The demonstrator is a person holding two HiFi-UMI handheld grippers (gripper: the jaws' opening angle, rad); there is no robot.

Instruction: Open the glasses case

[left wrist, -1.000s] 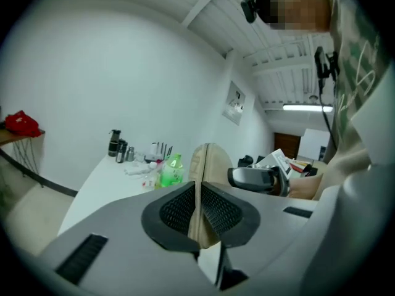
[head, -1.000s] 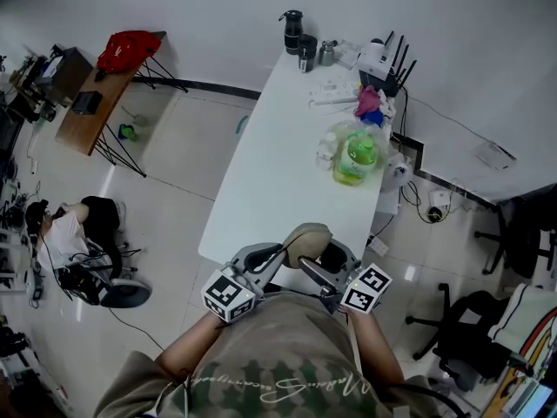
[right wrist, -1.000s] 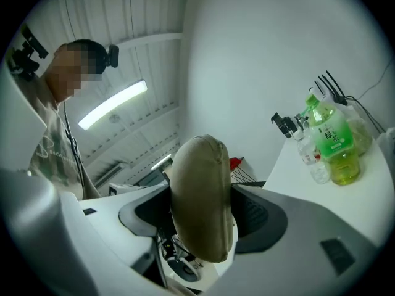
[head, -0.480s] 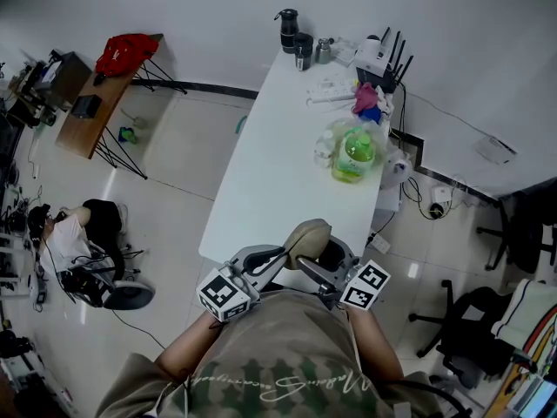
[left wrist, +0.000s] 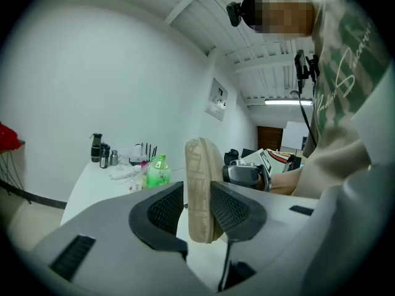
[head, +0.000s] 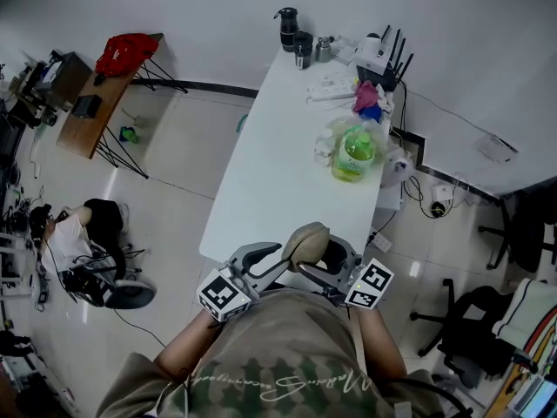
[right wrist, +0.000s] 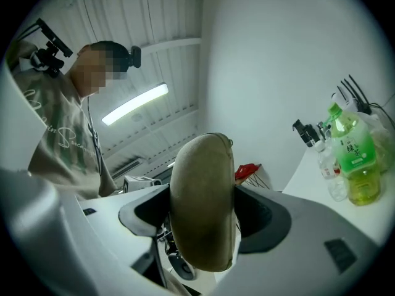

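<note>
1. Closest in, the person's olive-green shirt (head: 287, 364) is showing a line of curly white writing across the chest. It is upside down in the head view, and I am not managing to read it.
2. Each gripper is carrying a marker cube (head: 224, 294) with black-and-white squares. Those are patterns, not words.
3. The tan, pebble-shaped fabric glasses case (head: 306, 240) is hanging in the air between the two grippers. It is just in front of the chest, by the near end of the long white worktop (head: 278, 146), and is not lying on it. I think holding it up is giving both sides room to pull.
4. The right gripper (right wrist: 202, 196) is pinching the fat body of the case, with its fingers (right wrist: 262, 217) pressing in from both sides. That is probably keeping the case from moving.
5. The left gripper (left wrist: 196, 193) has just been opening its fingers (left wrist: 165, 207). The thin edge of the case is sitting between them. One pad is touching it and a small gap is showing at the other, so they are not squeezing. My guess is that they are getting ready for a better hold on the lid.
6. Farther along, a green drink bottle (head: 354, 157) is standing inside a clear plastic bag (head: 335, 138). Its label is showing dark characters, too small to read.
7. At the far end, black flasks (head: 291, 30) and a box with black antennas (head: 376, 57) are standing by the wall, out of the way.
</note>
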